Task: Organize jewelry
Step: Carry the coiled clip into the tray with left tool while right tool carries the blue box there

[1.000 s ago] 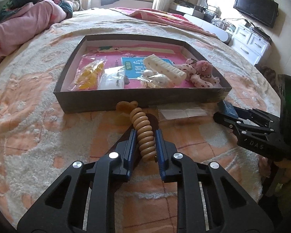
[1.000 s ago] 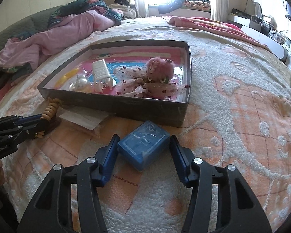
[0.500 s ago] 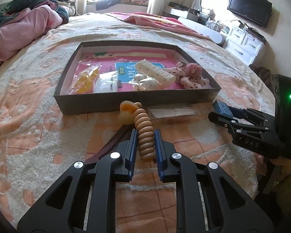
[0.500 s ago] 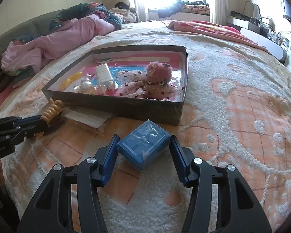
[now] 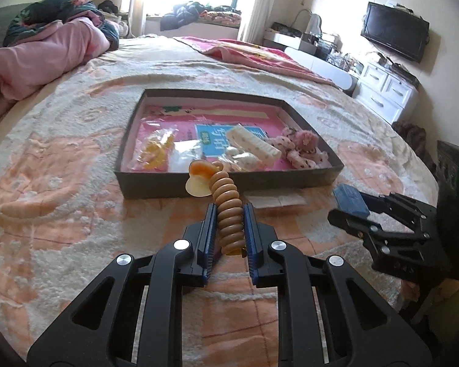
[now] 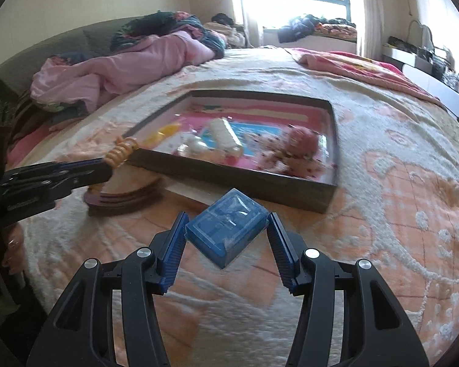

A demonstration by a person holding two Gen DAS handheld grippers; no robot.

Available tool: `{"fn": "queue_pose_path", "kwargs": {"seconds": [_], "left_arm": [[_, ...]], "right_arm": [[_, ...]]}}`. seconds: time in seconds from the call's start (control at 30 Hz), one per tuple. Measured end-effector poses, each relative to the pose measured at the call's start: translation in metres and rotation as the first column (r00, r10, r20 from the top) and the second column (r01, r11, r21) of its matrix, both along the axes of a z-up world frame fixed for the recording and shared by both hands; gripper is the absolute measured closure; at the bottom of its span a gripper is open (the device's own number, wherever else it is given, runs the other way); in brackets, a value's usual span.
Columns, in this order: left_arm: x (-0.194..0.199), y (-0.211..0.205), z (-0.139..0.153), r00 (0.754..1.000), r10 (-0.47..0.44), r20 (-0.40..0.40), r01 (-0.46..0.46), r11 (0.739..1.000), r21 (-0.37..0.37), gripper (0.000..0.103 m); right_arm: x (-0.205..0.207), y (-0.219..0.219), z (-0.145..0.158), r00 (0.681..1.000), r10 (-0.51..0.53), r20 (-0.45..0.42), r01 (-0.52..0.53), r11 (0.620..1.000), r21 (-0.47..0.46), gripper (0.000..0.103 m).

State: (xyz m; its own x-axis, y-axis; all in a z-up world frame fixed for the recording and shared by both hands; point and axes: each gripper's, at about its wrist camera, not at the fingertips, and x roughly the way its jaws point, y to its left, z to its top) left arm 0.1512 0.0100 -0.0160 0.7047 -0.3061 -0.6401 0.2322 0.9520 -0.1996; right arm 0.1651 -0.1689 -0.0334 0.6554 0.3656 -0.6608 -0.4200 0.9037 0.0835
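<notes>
My left gripper is shut on a tan coiled hair tie and holds it above the bed, just in front of the dark shallow box. My right gripper is shut on a small blue plastic case, lifted above the blanket near the box's front right corner. The box holds a yellow bagged item, a white ribbed piece and pink spotted scrunchies. In the right wrist view the left gripper and the coil show at the left.
A dark round wooden stand lies on the blanket under the left gripper. A clear flat bag lies in front of the box. A pink quilt is heaped at the far left. White drawers and a TV stand to the right.
Both grippers have risen and pulled back from the box with their loads. The coil has come up off the wooden stand.
</notes>
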Motion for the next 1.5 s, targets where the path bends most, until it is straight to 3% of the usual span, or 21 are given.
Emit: {"fn": "queue_pose_path", "kwargs": {"seconds": [0.3,0.73,1.03,1.5], "left_arm": [[0.002,0.021,0.01,0.998,0.053,0.035,-0.053,0.999,-0.007,0.092],[0.029,0.04,0.016,0.994,0.1,0.041,-0.1,0.995,0.002,0.092],[0.069,0.026,0.016,0.997,0.075,0.023,-0.076,0.996,0.044,0.092],[0.12,0.015,-0.01,0.997,0.049,-0.055,-0.044,0.995,0.085,0.092]], "right_arm": [[-0.004,0.026,0.007,0.998,0.056,0.016,-0.055,0.998,-0.011,0.052],[0.022,0.041,0.021,0.998,0.044,0.052,-0.043,0.999,-0.013,0.052],[0.06,0.035,0.021,0.998,-0.013,0.063,0.015,1.0,-0.025,0.052],[0.115,0.008,-0.002,0.99,-0.139,0.015,0.14,0.987,-0.074,0.052]]}}
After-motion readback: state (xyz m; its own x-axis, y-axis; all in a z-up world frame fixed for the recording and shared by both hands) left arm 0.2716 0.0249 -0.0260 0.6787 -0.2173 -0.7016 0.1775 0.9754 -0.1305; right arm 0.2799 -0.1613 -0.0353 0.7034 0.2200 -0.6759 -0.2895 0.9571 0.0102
